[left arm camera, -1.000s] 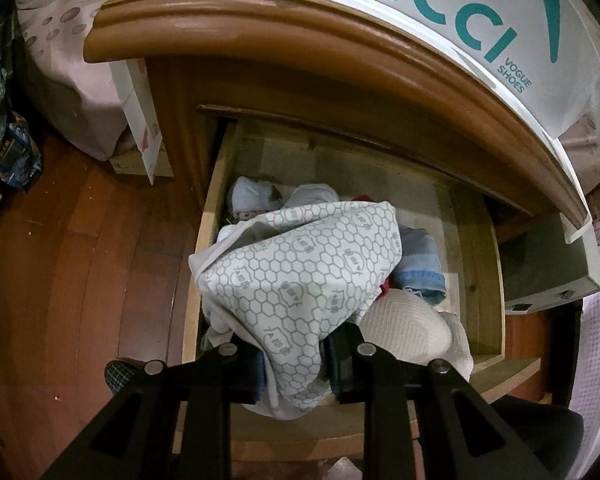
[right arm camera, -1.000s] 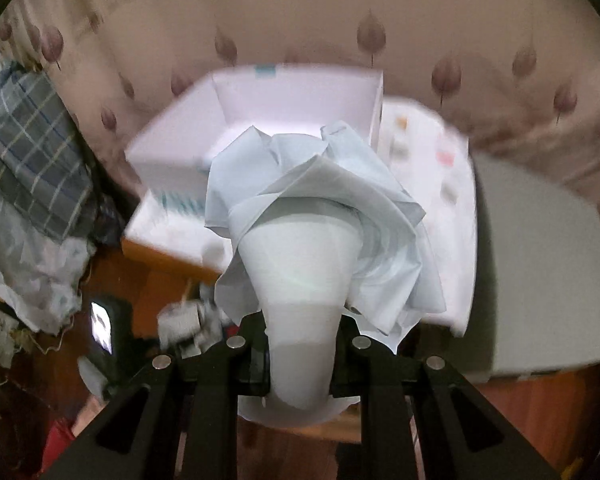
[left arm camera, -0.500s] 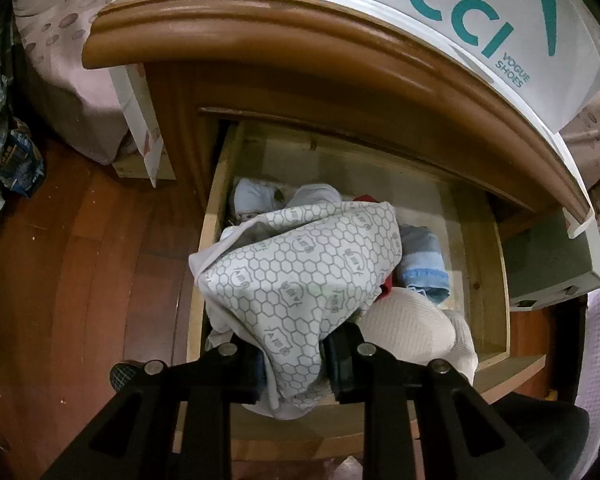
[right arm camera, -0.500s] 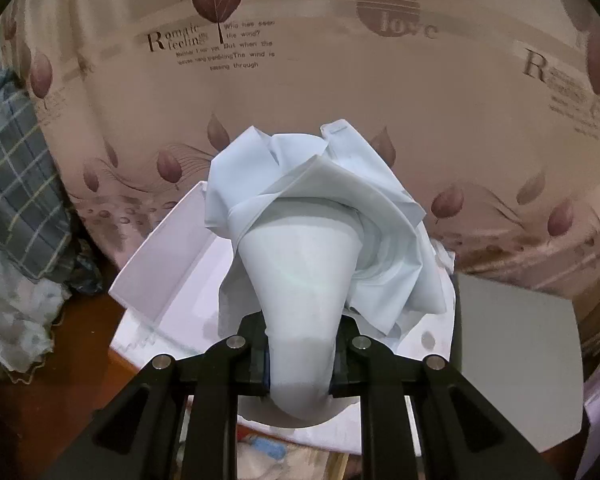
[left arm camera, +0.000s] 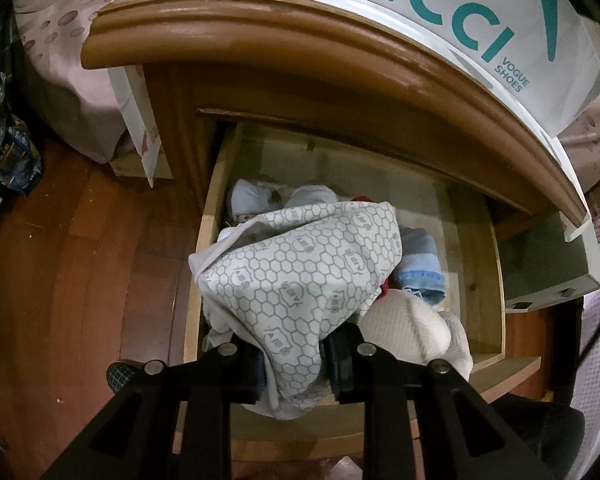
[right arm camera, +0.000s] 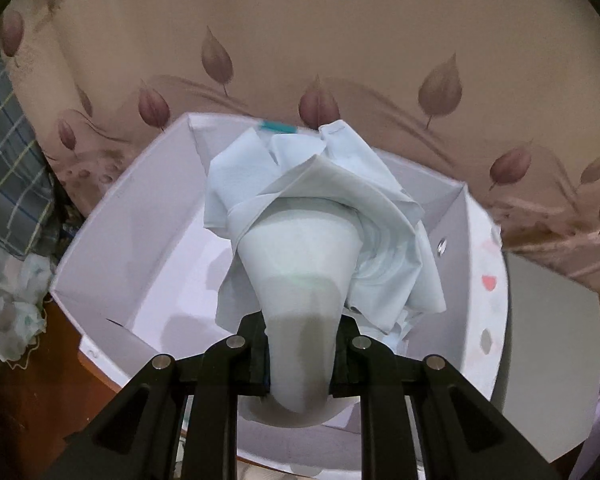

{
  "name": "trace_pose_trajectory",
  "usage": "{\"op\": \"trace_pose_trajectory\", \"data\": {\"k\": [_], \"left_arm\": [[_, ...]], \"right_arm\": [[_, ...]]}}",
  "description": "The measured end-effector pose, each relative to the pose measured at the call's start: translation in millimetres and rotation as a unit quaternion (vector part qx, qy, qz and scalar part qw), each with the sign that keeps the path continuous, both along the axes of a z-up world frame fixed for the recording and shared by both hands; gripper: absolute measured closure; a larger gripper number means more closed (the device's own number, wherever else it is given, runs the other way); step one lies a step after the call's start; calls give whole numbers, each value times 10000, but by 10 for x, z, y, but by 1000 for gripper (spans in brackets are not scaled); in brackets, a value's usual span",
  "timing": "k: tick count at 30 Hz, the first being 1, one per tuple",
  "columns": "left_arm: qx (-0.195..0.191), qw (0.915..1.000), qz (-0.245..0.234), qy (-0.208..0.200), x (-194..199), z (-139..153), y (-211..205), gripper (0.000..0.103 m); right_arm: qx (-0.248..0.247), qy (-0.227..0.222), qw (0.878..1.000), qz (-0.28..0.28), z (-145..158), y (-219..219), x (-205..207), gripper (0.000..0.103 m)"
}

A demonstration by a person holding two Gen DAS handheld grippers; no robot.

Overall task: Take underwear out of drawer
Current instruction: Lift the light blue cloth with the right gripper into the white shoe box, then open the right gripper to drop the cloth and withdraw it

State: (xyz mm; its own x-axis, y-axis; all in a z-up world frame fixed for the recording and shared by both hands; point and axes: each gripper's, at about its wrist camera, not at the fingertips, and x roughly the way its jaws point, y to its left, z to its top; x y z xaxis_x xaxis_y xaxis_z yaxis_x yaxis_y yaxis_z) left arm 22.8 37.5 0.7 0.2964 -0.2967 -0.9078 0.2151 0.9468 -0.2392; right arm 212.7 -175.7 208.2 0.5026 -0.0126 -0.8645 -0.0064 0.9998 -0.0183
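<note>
Right wrist: right claw [right arm camera: 298,354] clamps pale blue underwear [right arm camera: 320,216] over white box [right arm camera: 112,264]; left claw [left arm camera: 292,364] grips patterned underwear [left arm camera: 296,272]; risk: trailing folds snag box rim.

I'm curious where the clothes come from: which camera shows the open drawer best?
The left wrist view: the drawer lies open below it, with folded clothes inside and the honeycomb-print garment in front. The right wrist view shows none of it.

You see dim, warm indoor light in both views, with black fisheye corners and bowed edges. Motion blur softens the white box [right arm camera: 148,240] in your right wrist view.
</note>
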Motion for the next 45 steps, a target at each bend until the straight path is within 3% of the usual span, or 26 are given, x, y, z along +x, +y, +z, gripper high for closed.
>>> {"op": "trace_pose_trajectory", "data": {"k": [12,22,28,30,38,42,45], "left_arm": [[25,10000,-8,5,8,-9,-17,80],[65,10000,-19,-7,6,-23,-33,80],[83,10000,-19,-12,4,-28,-40,80],[74,10000,-19,-20,8,-36,-38,80],[15,10000,-9,-7,5,-41,-23,80],[-15,10000,-8,-11,1,-52,-6,80],[-26,10000,-15,-12,3,-51,1,80]], "right_arm": [[-398,712,9966,-74,-383,-156,-80,84],[-473,843,9950,-247,-401,-365,-189,80],[-310,668,9970,-222,-369,-342,-211,48],[-390,514,9976,-236,-307,-293,-241,31],[86,-319,9992,-242,193,-248,-584,24],[452,-667,9967,-138,358,-281,-1104,16],[443,-765,9960,-114,289,-329,-1471,14]]}}
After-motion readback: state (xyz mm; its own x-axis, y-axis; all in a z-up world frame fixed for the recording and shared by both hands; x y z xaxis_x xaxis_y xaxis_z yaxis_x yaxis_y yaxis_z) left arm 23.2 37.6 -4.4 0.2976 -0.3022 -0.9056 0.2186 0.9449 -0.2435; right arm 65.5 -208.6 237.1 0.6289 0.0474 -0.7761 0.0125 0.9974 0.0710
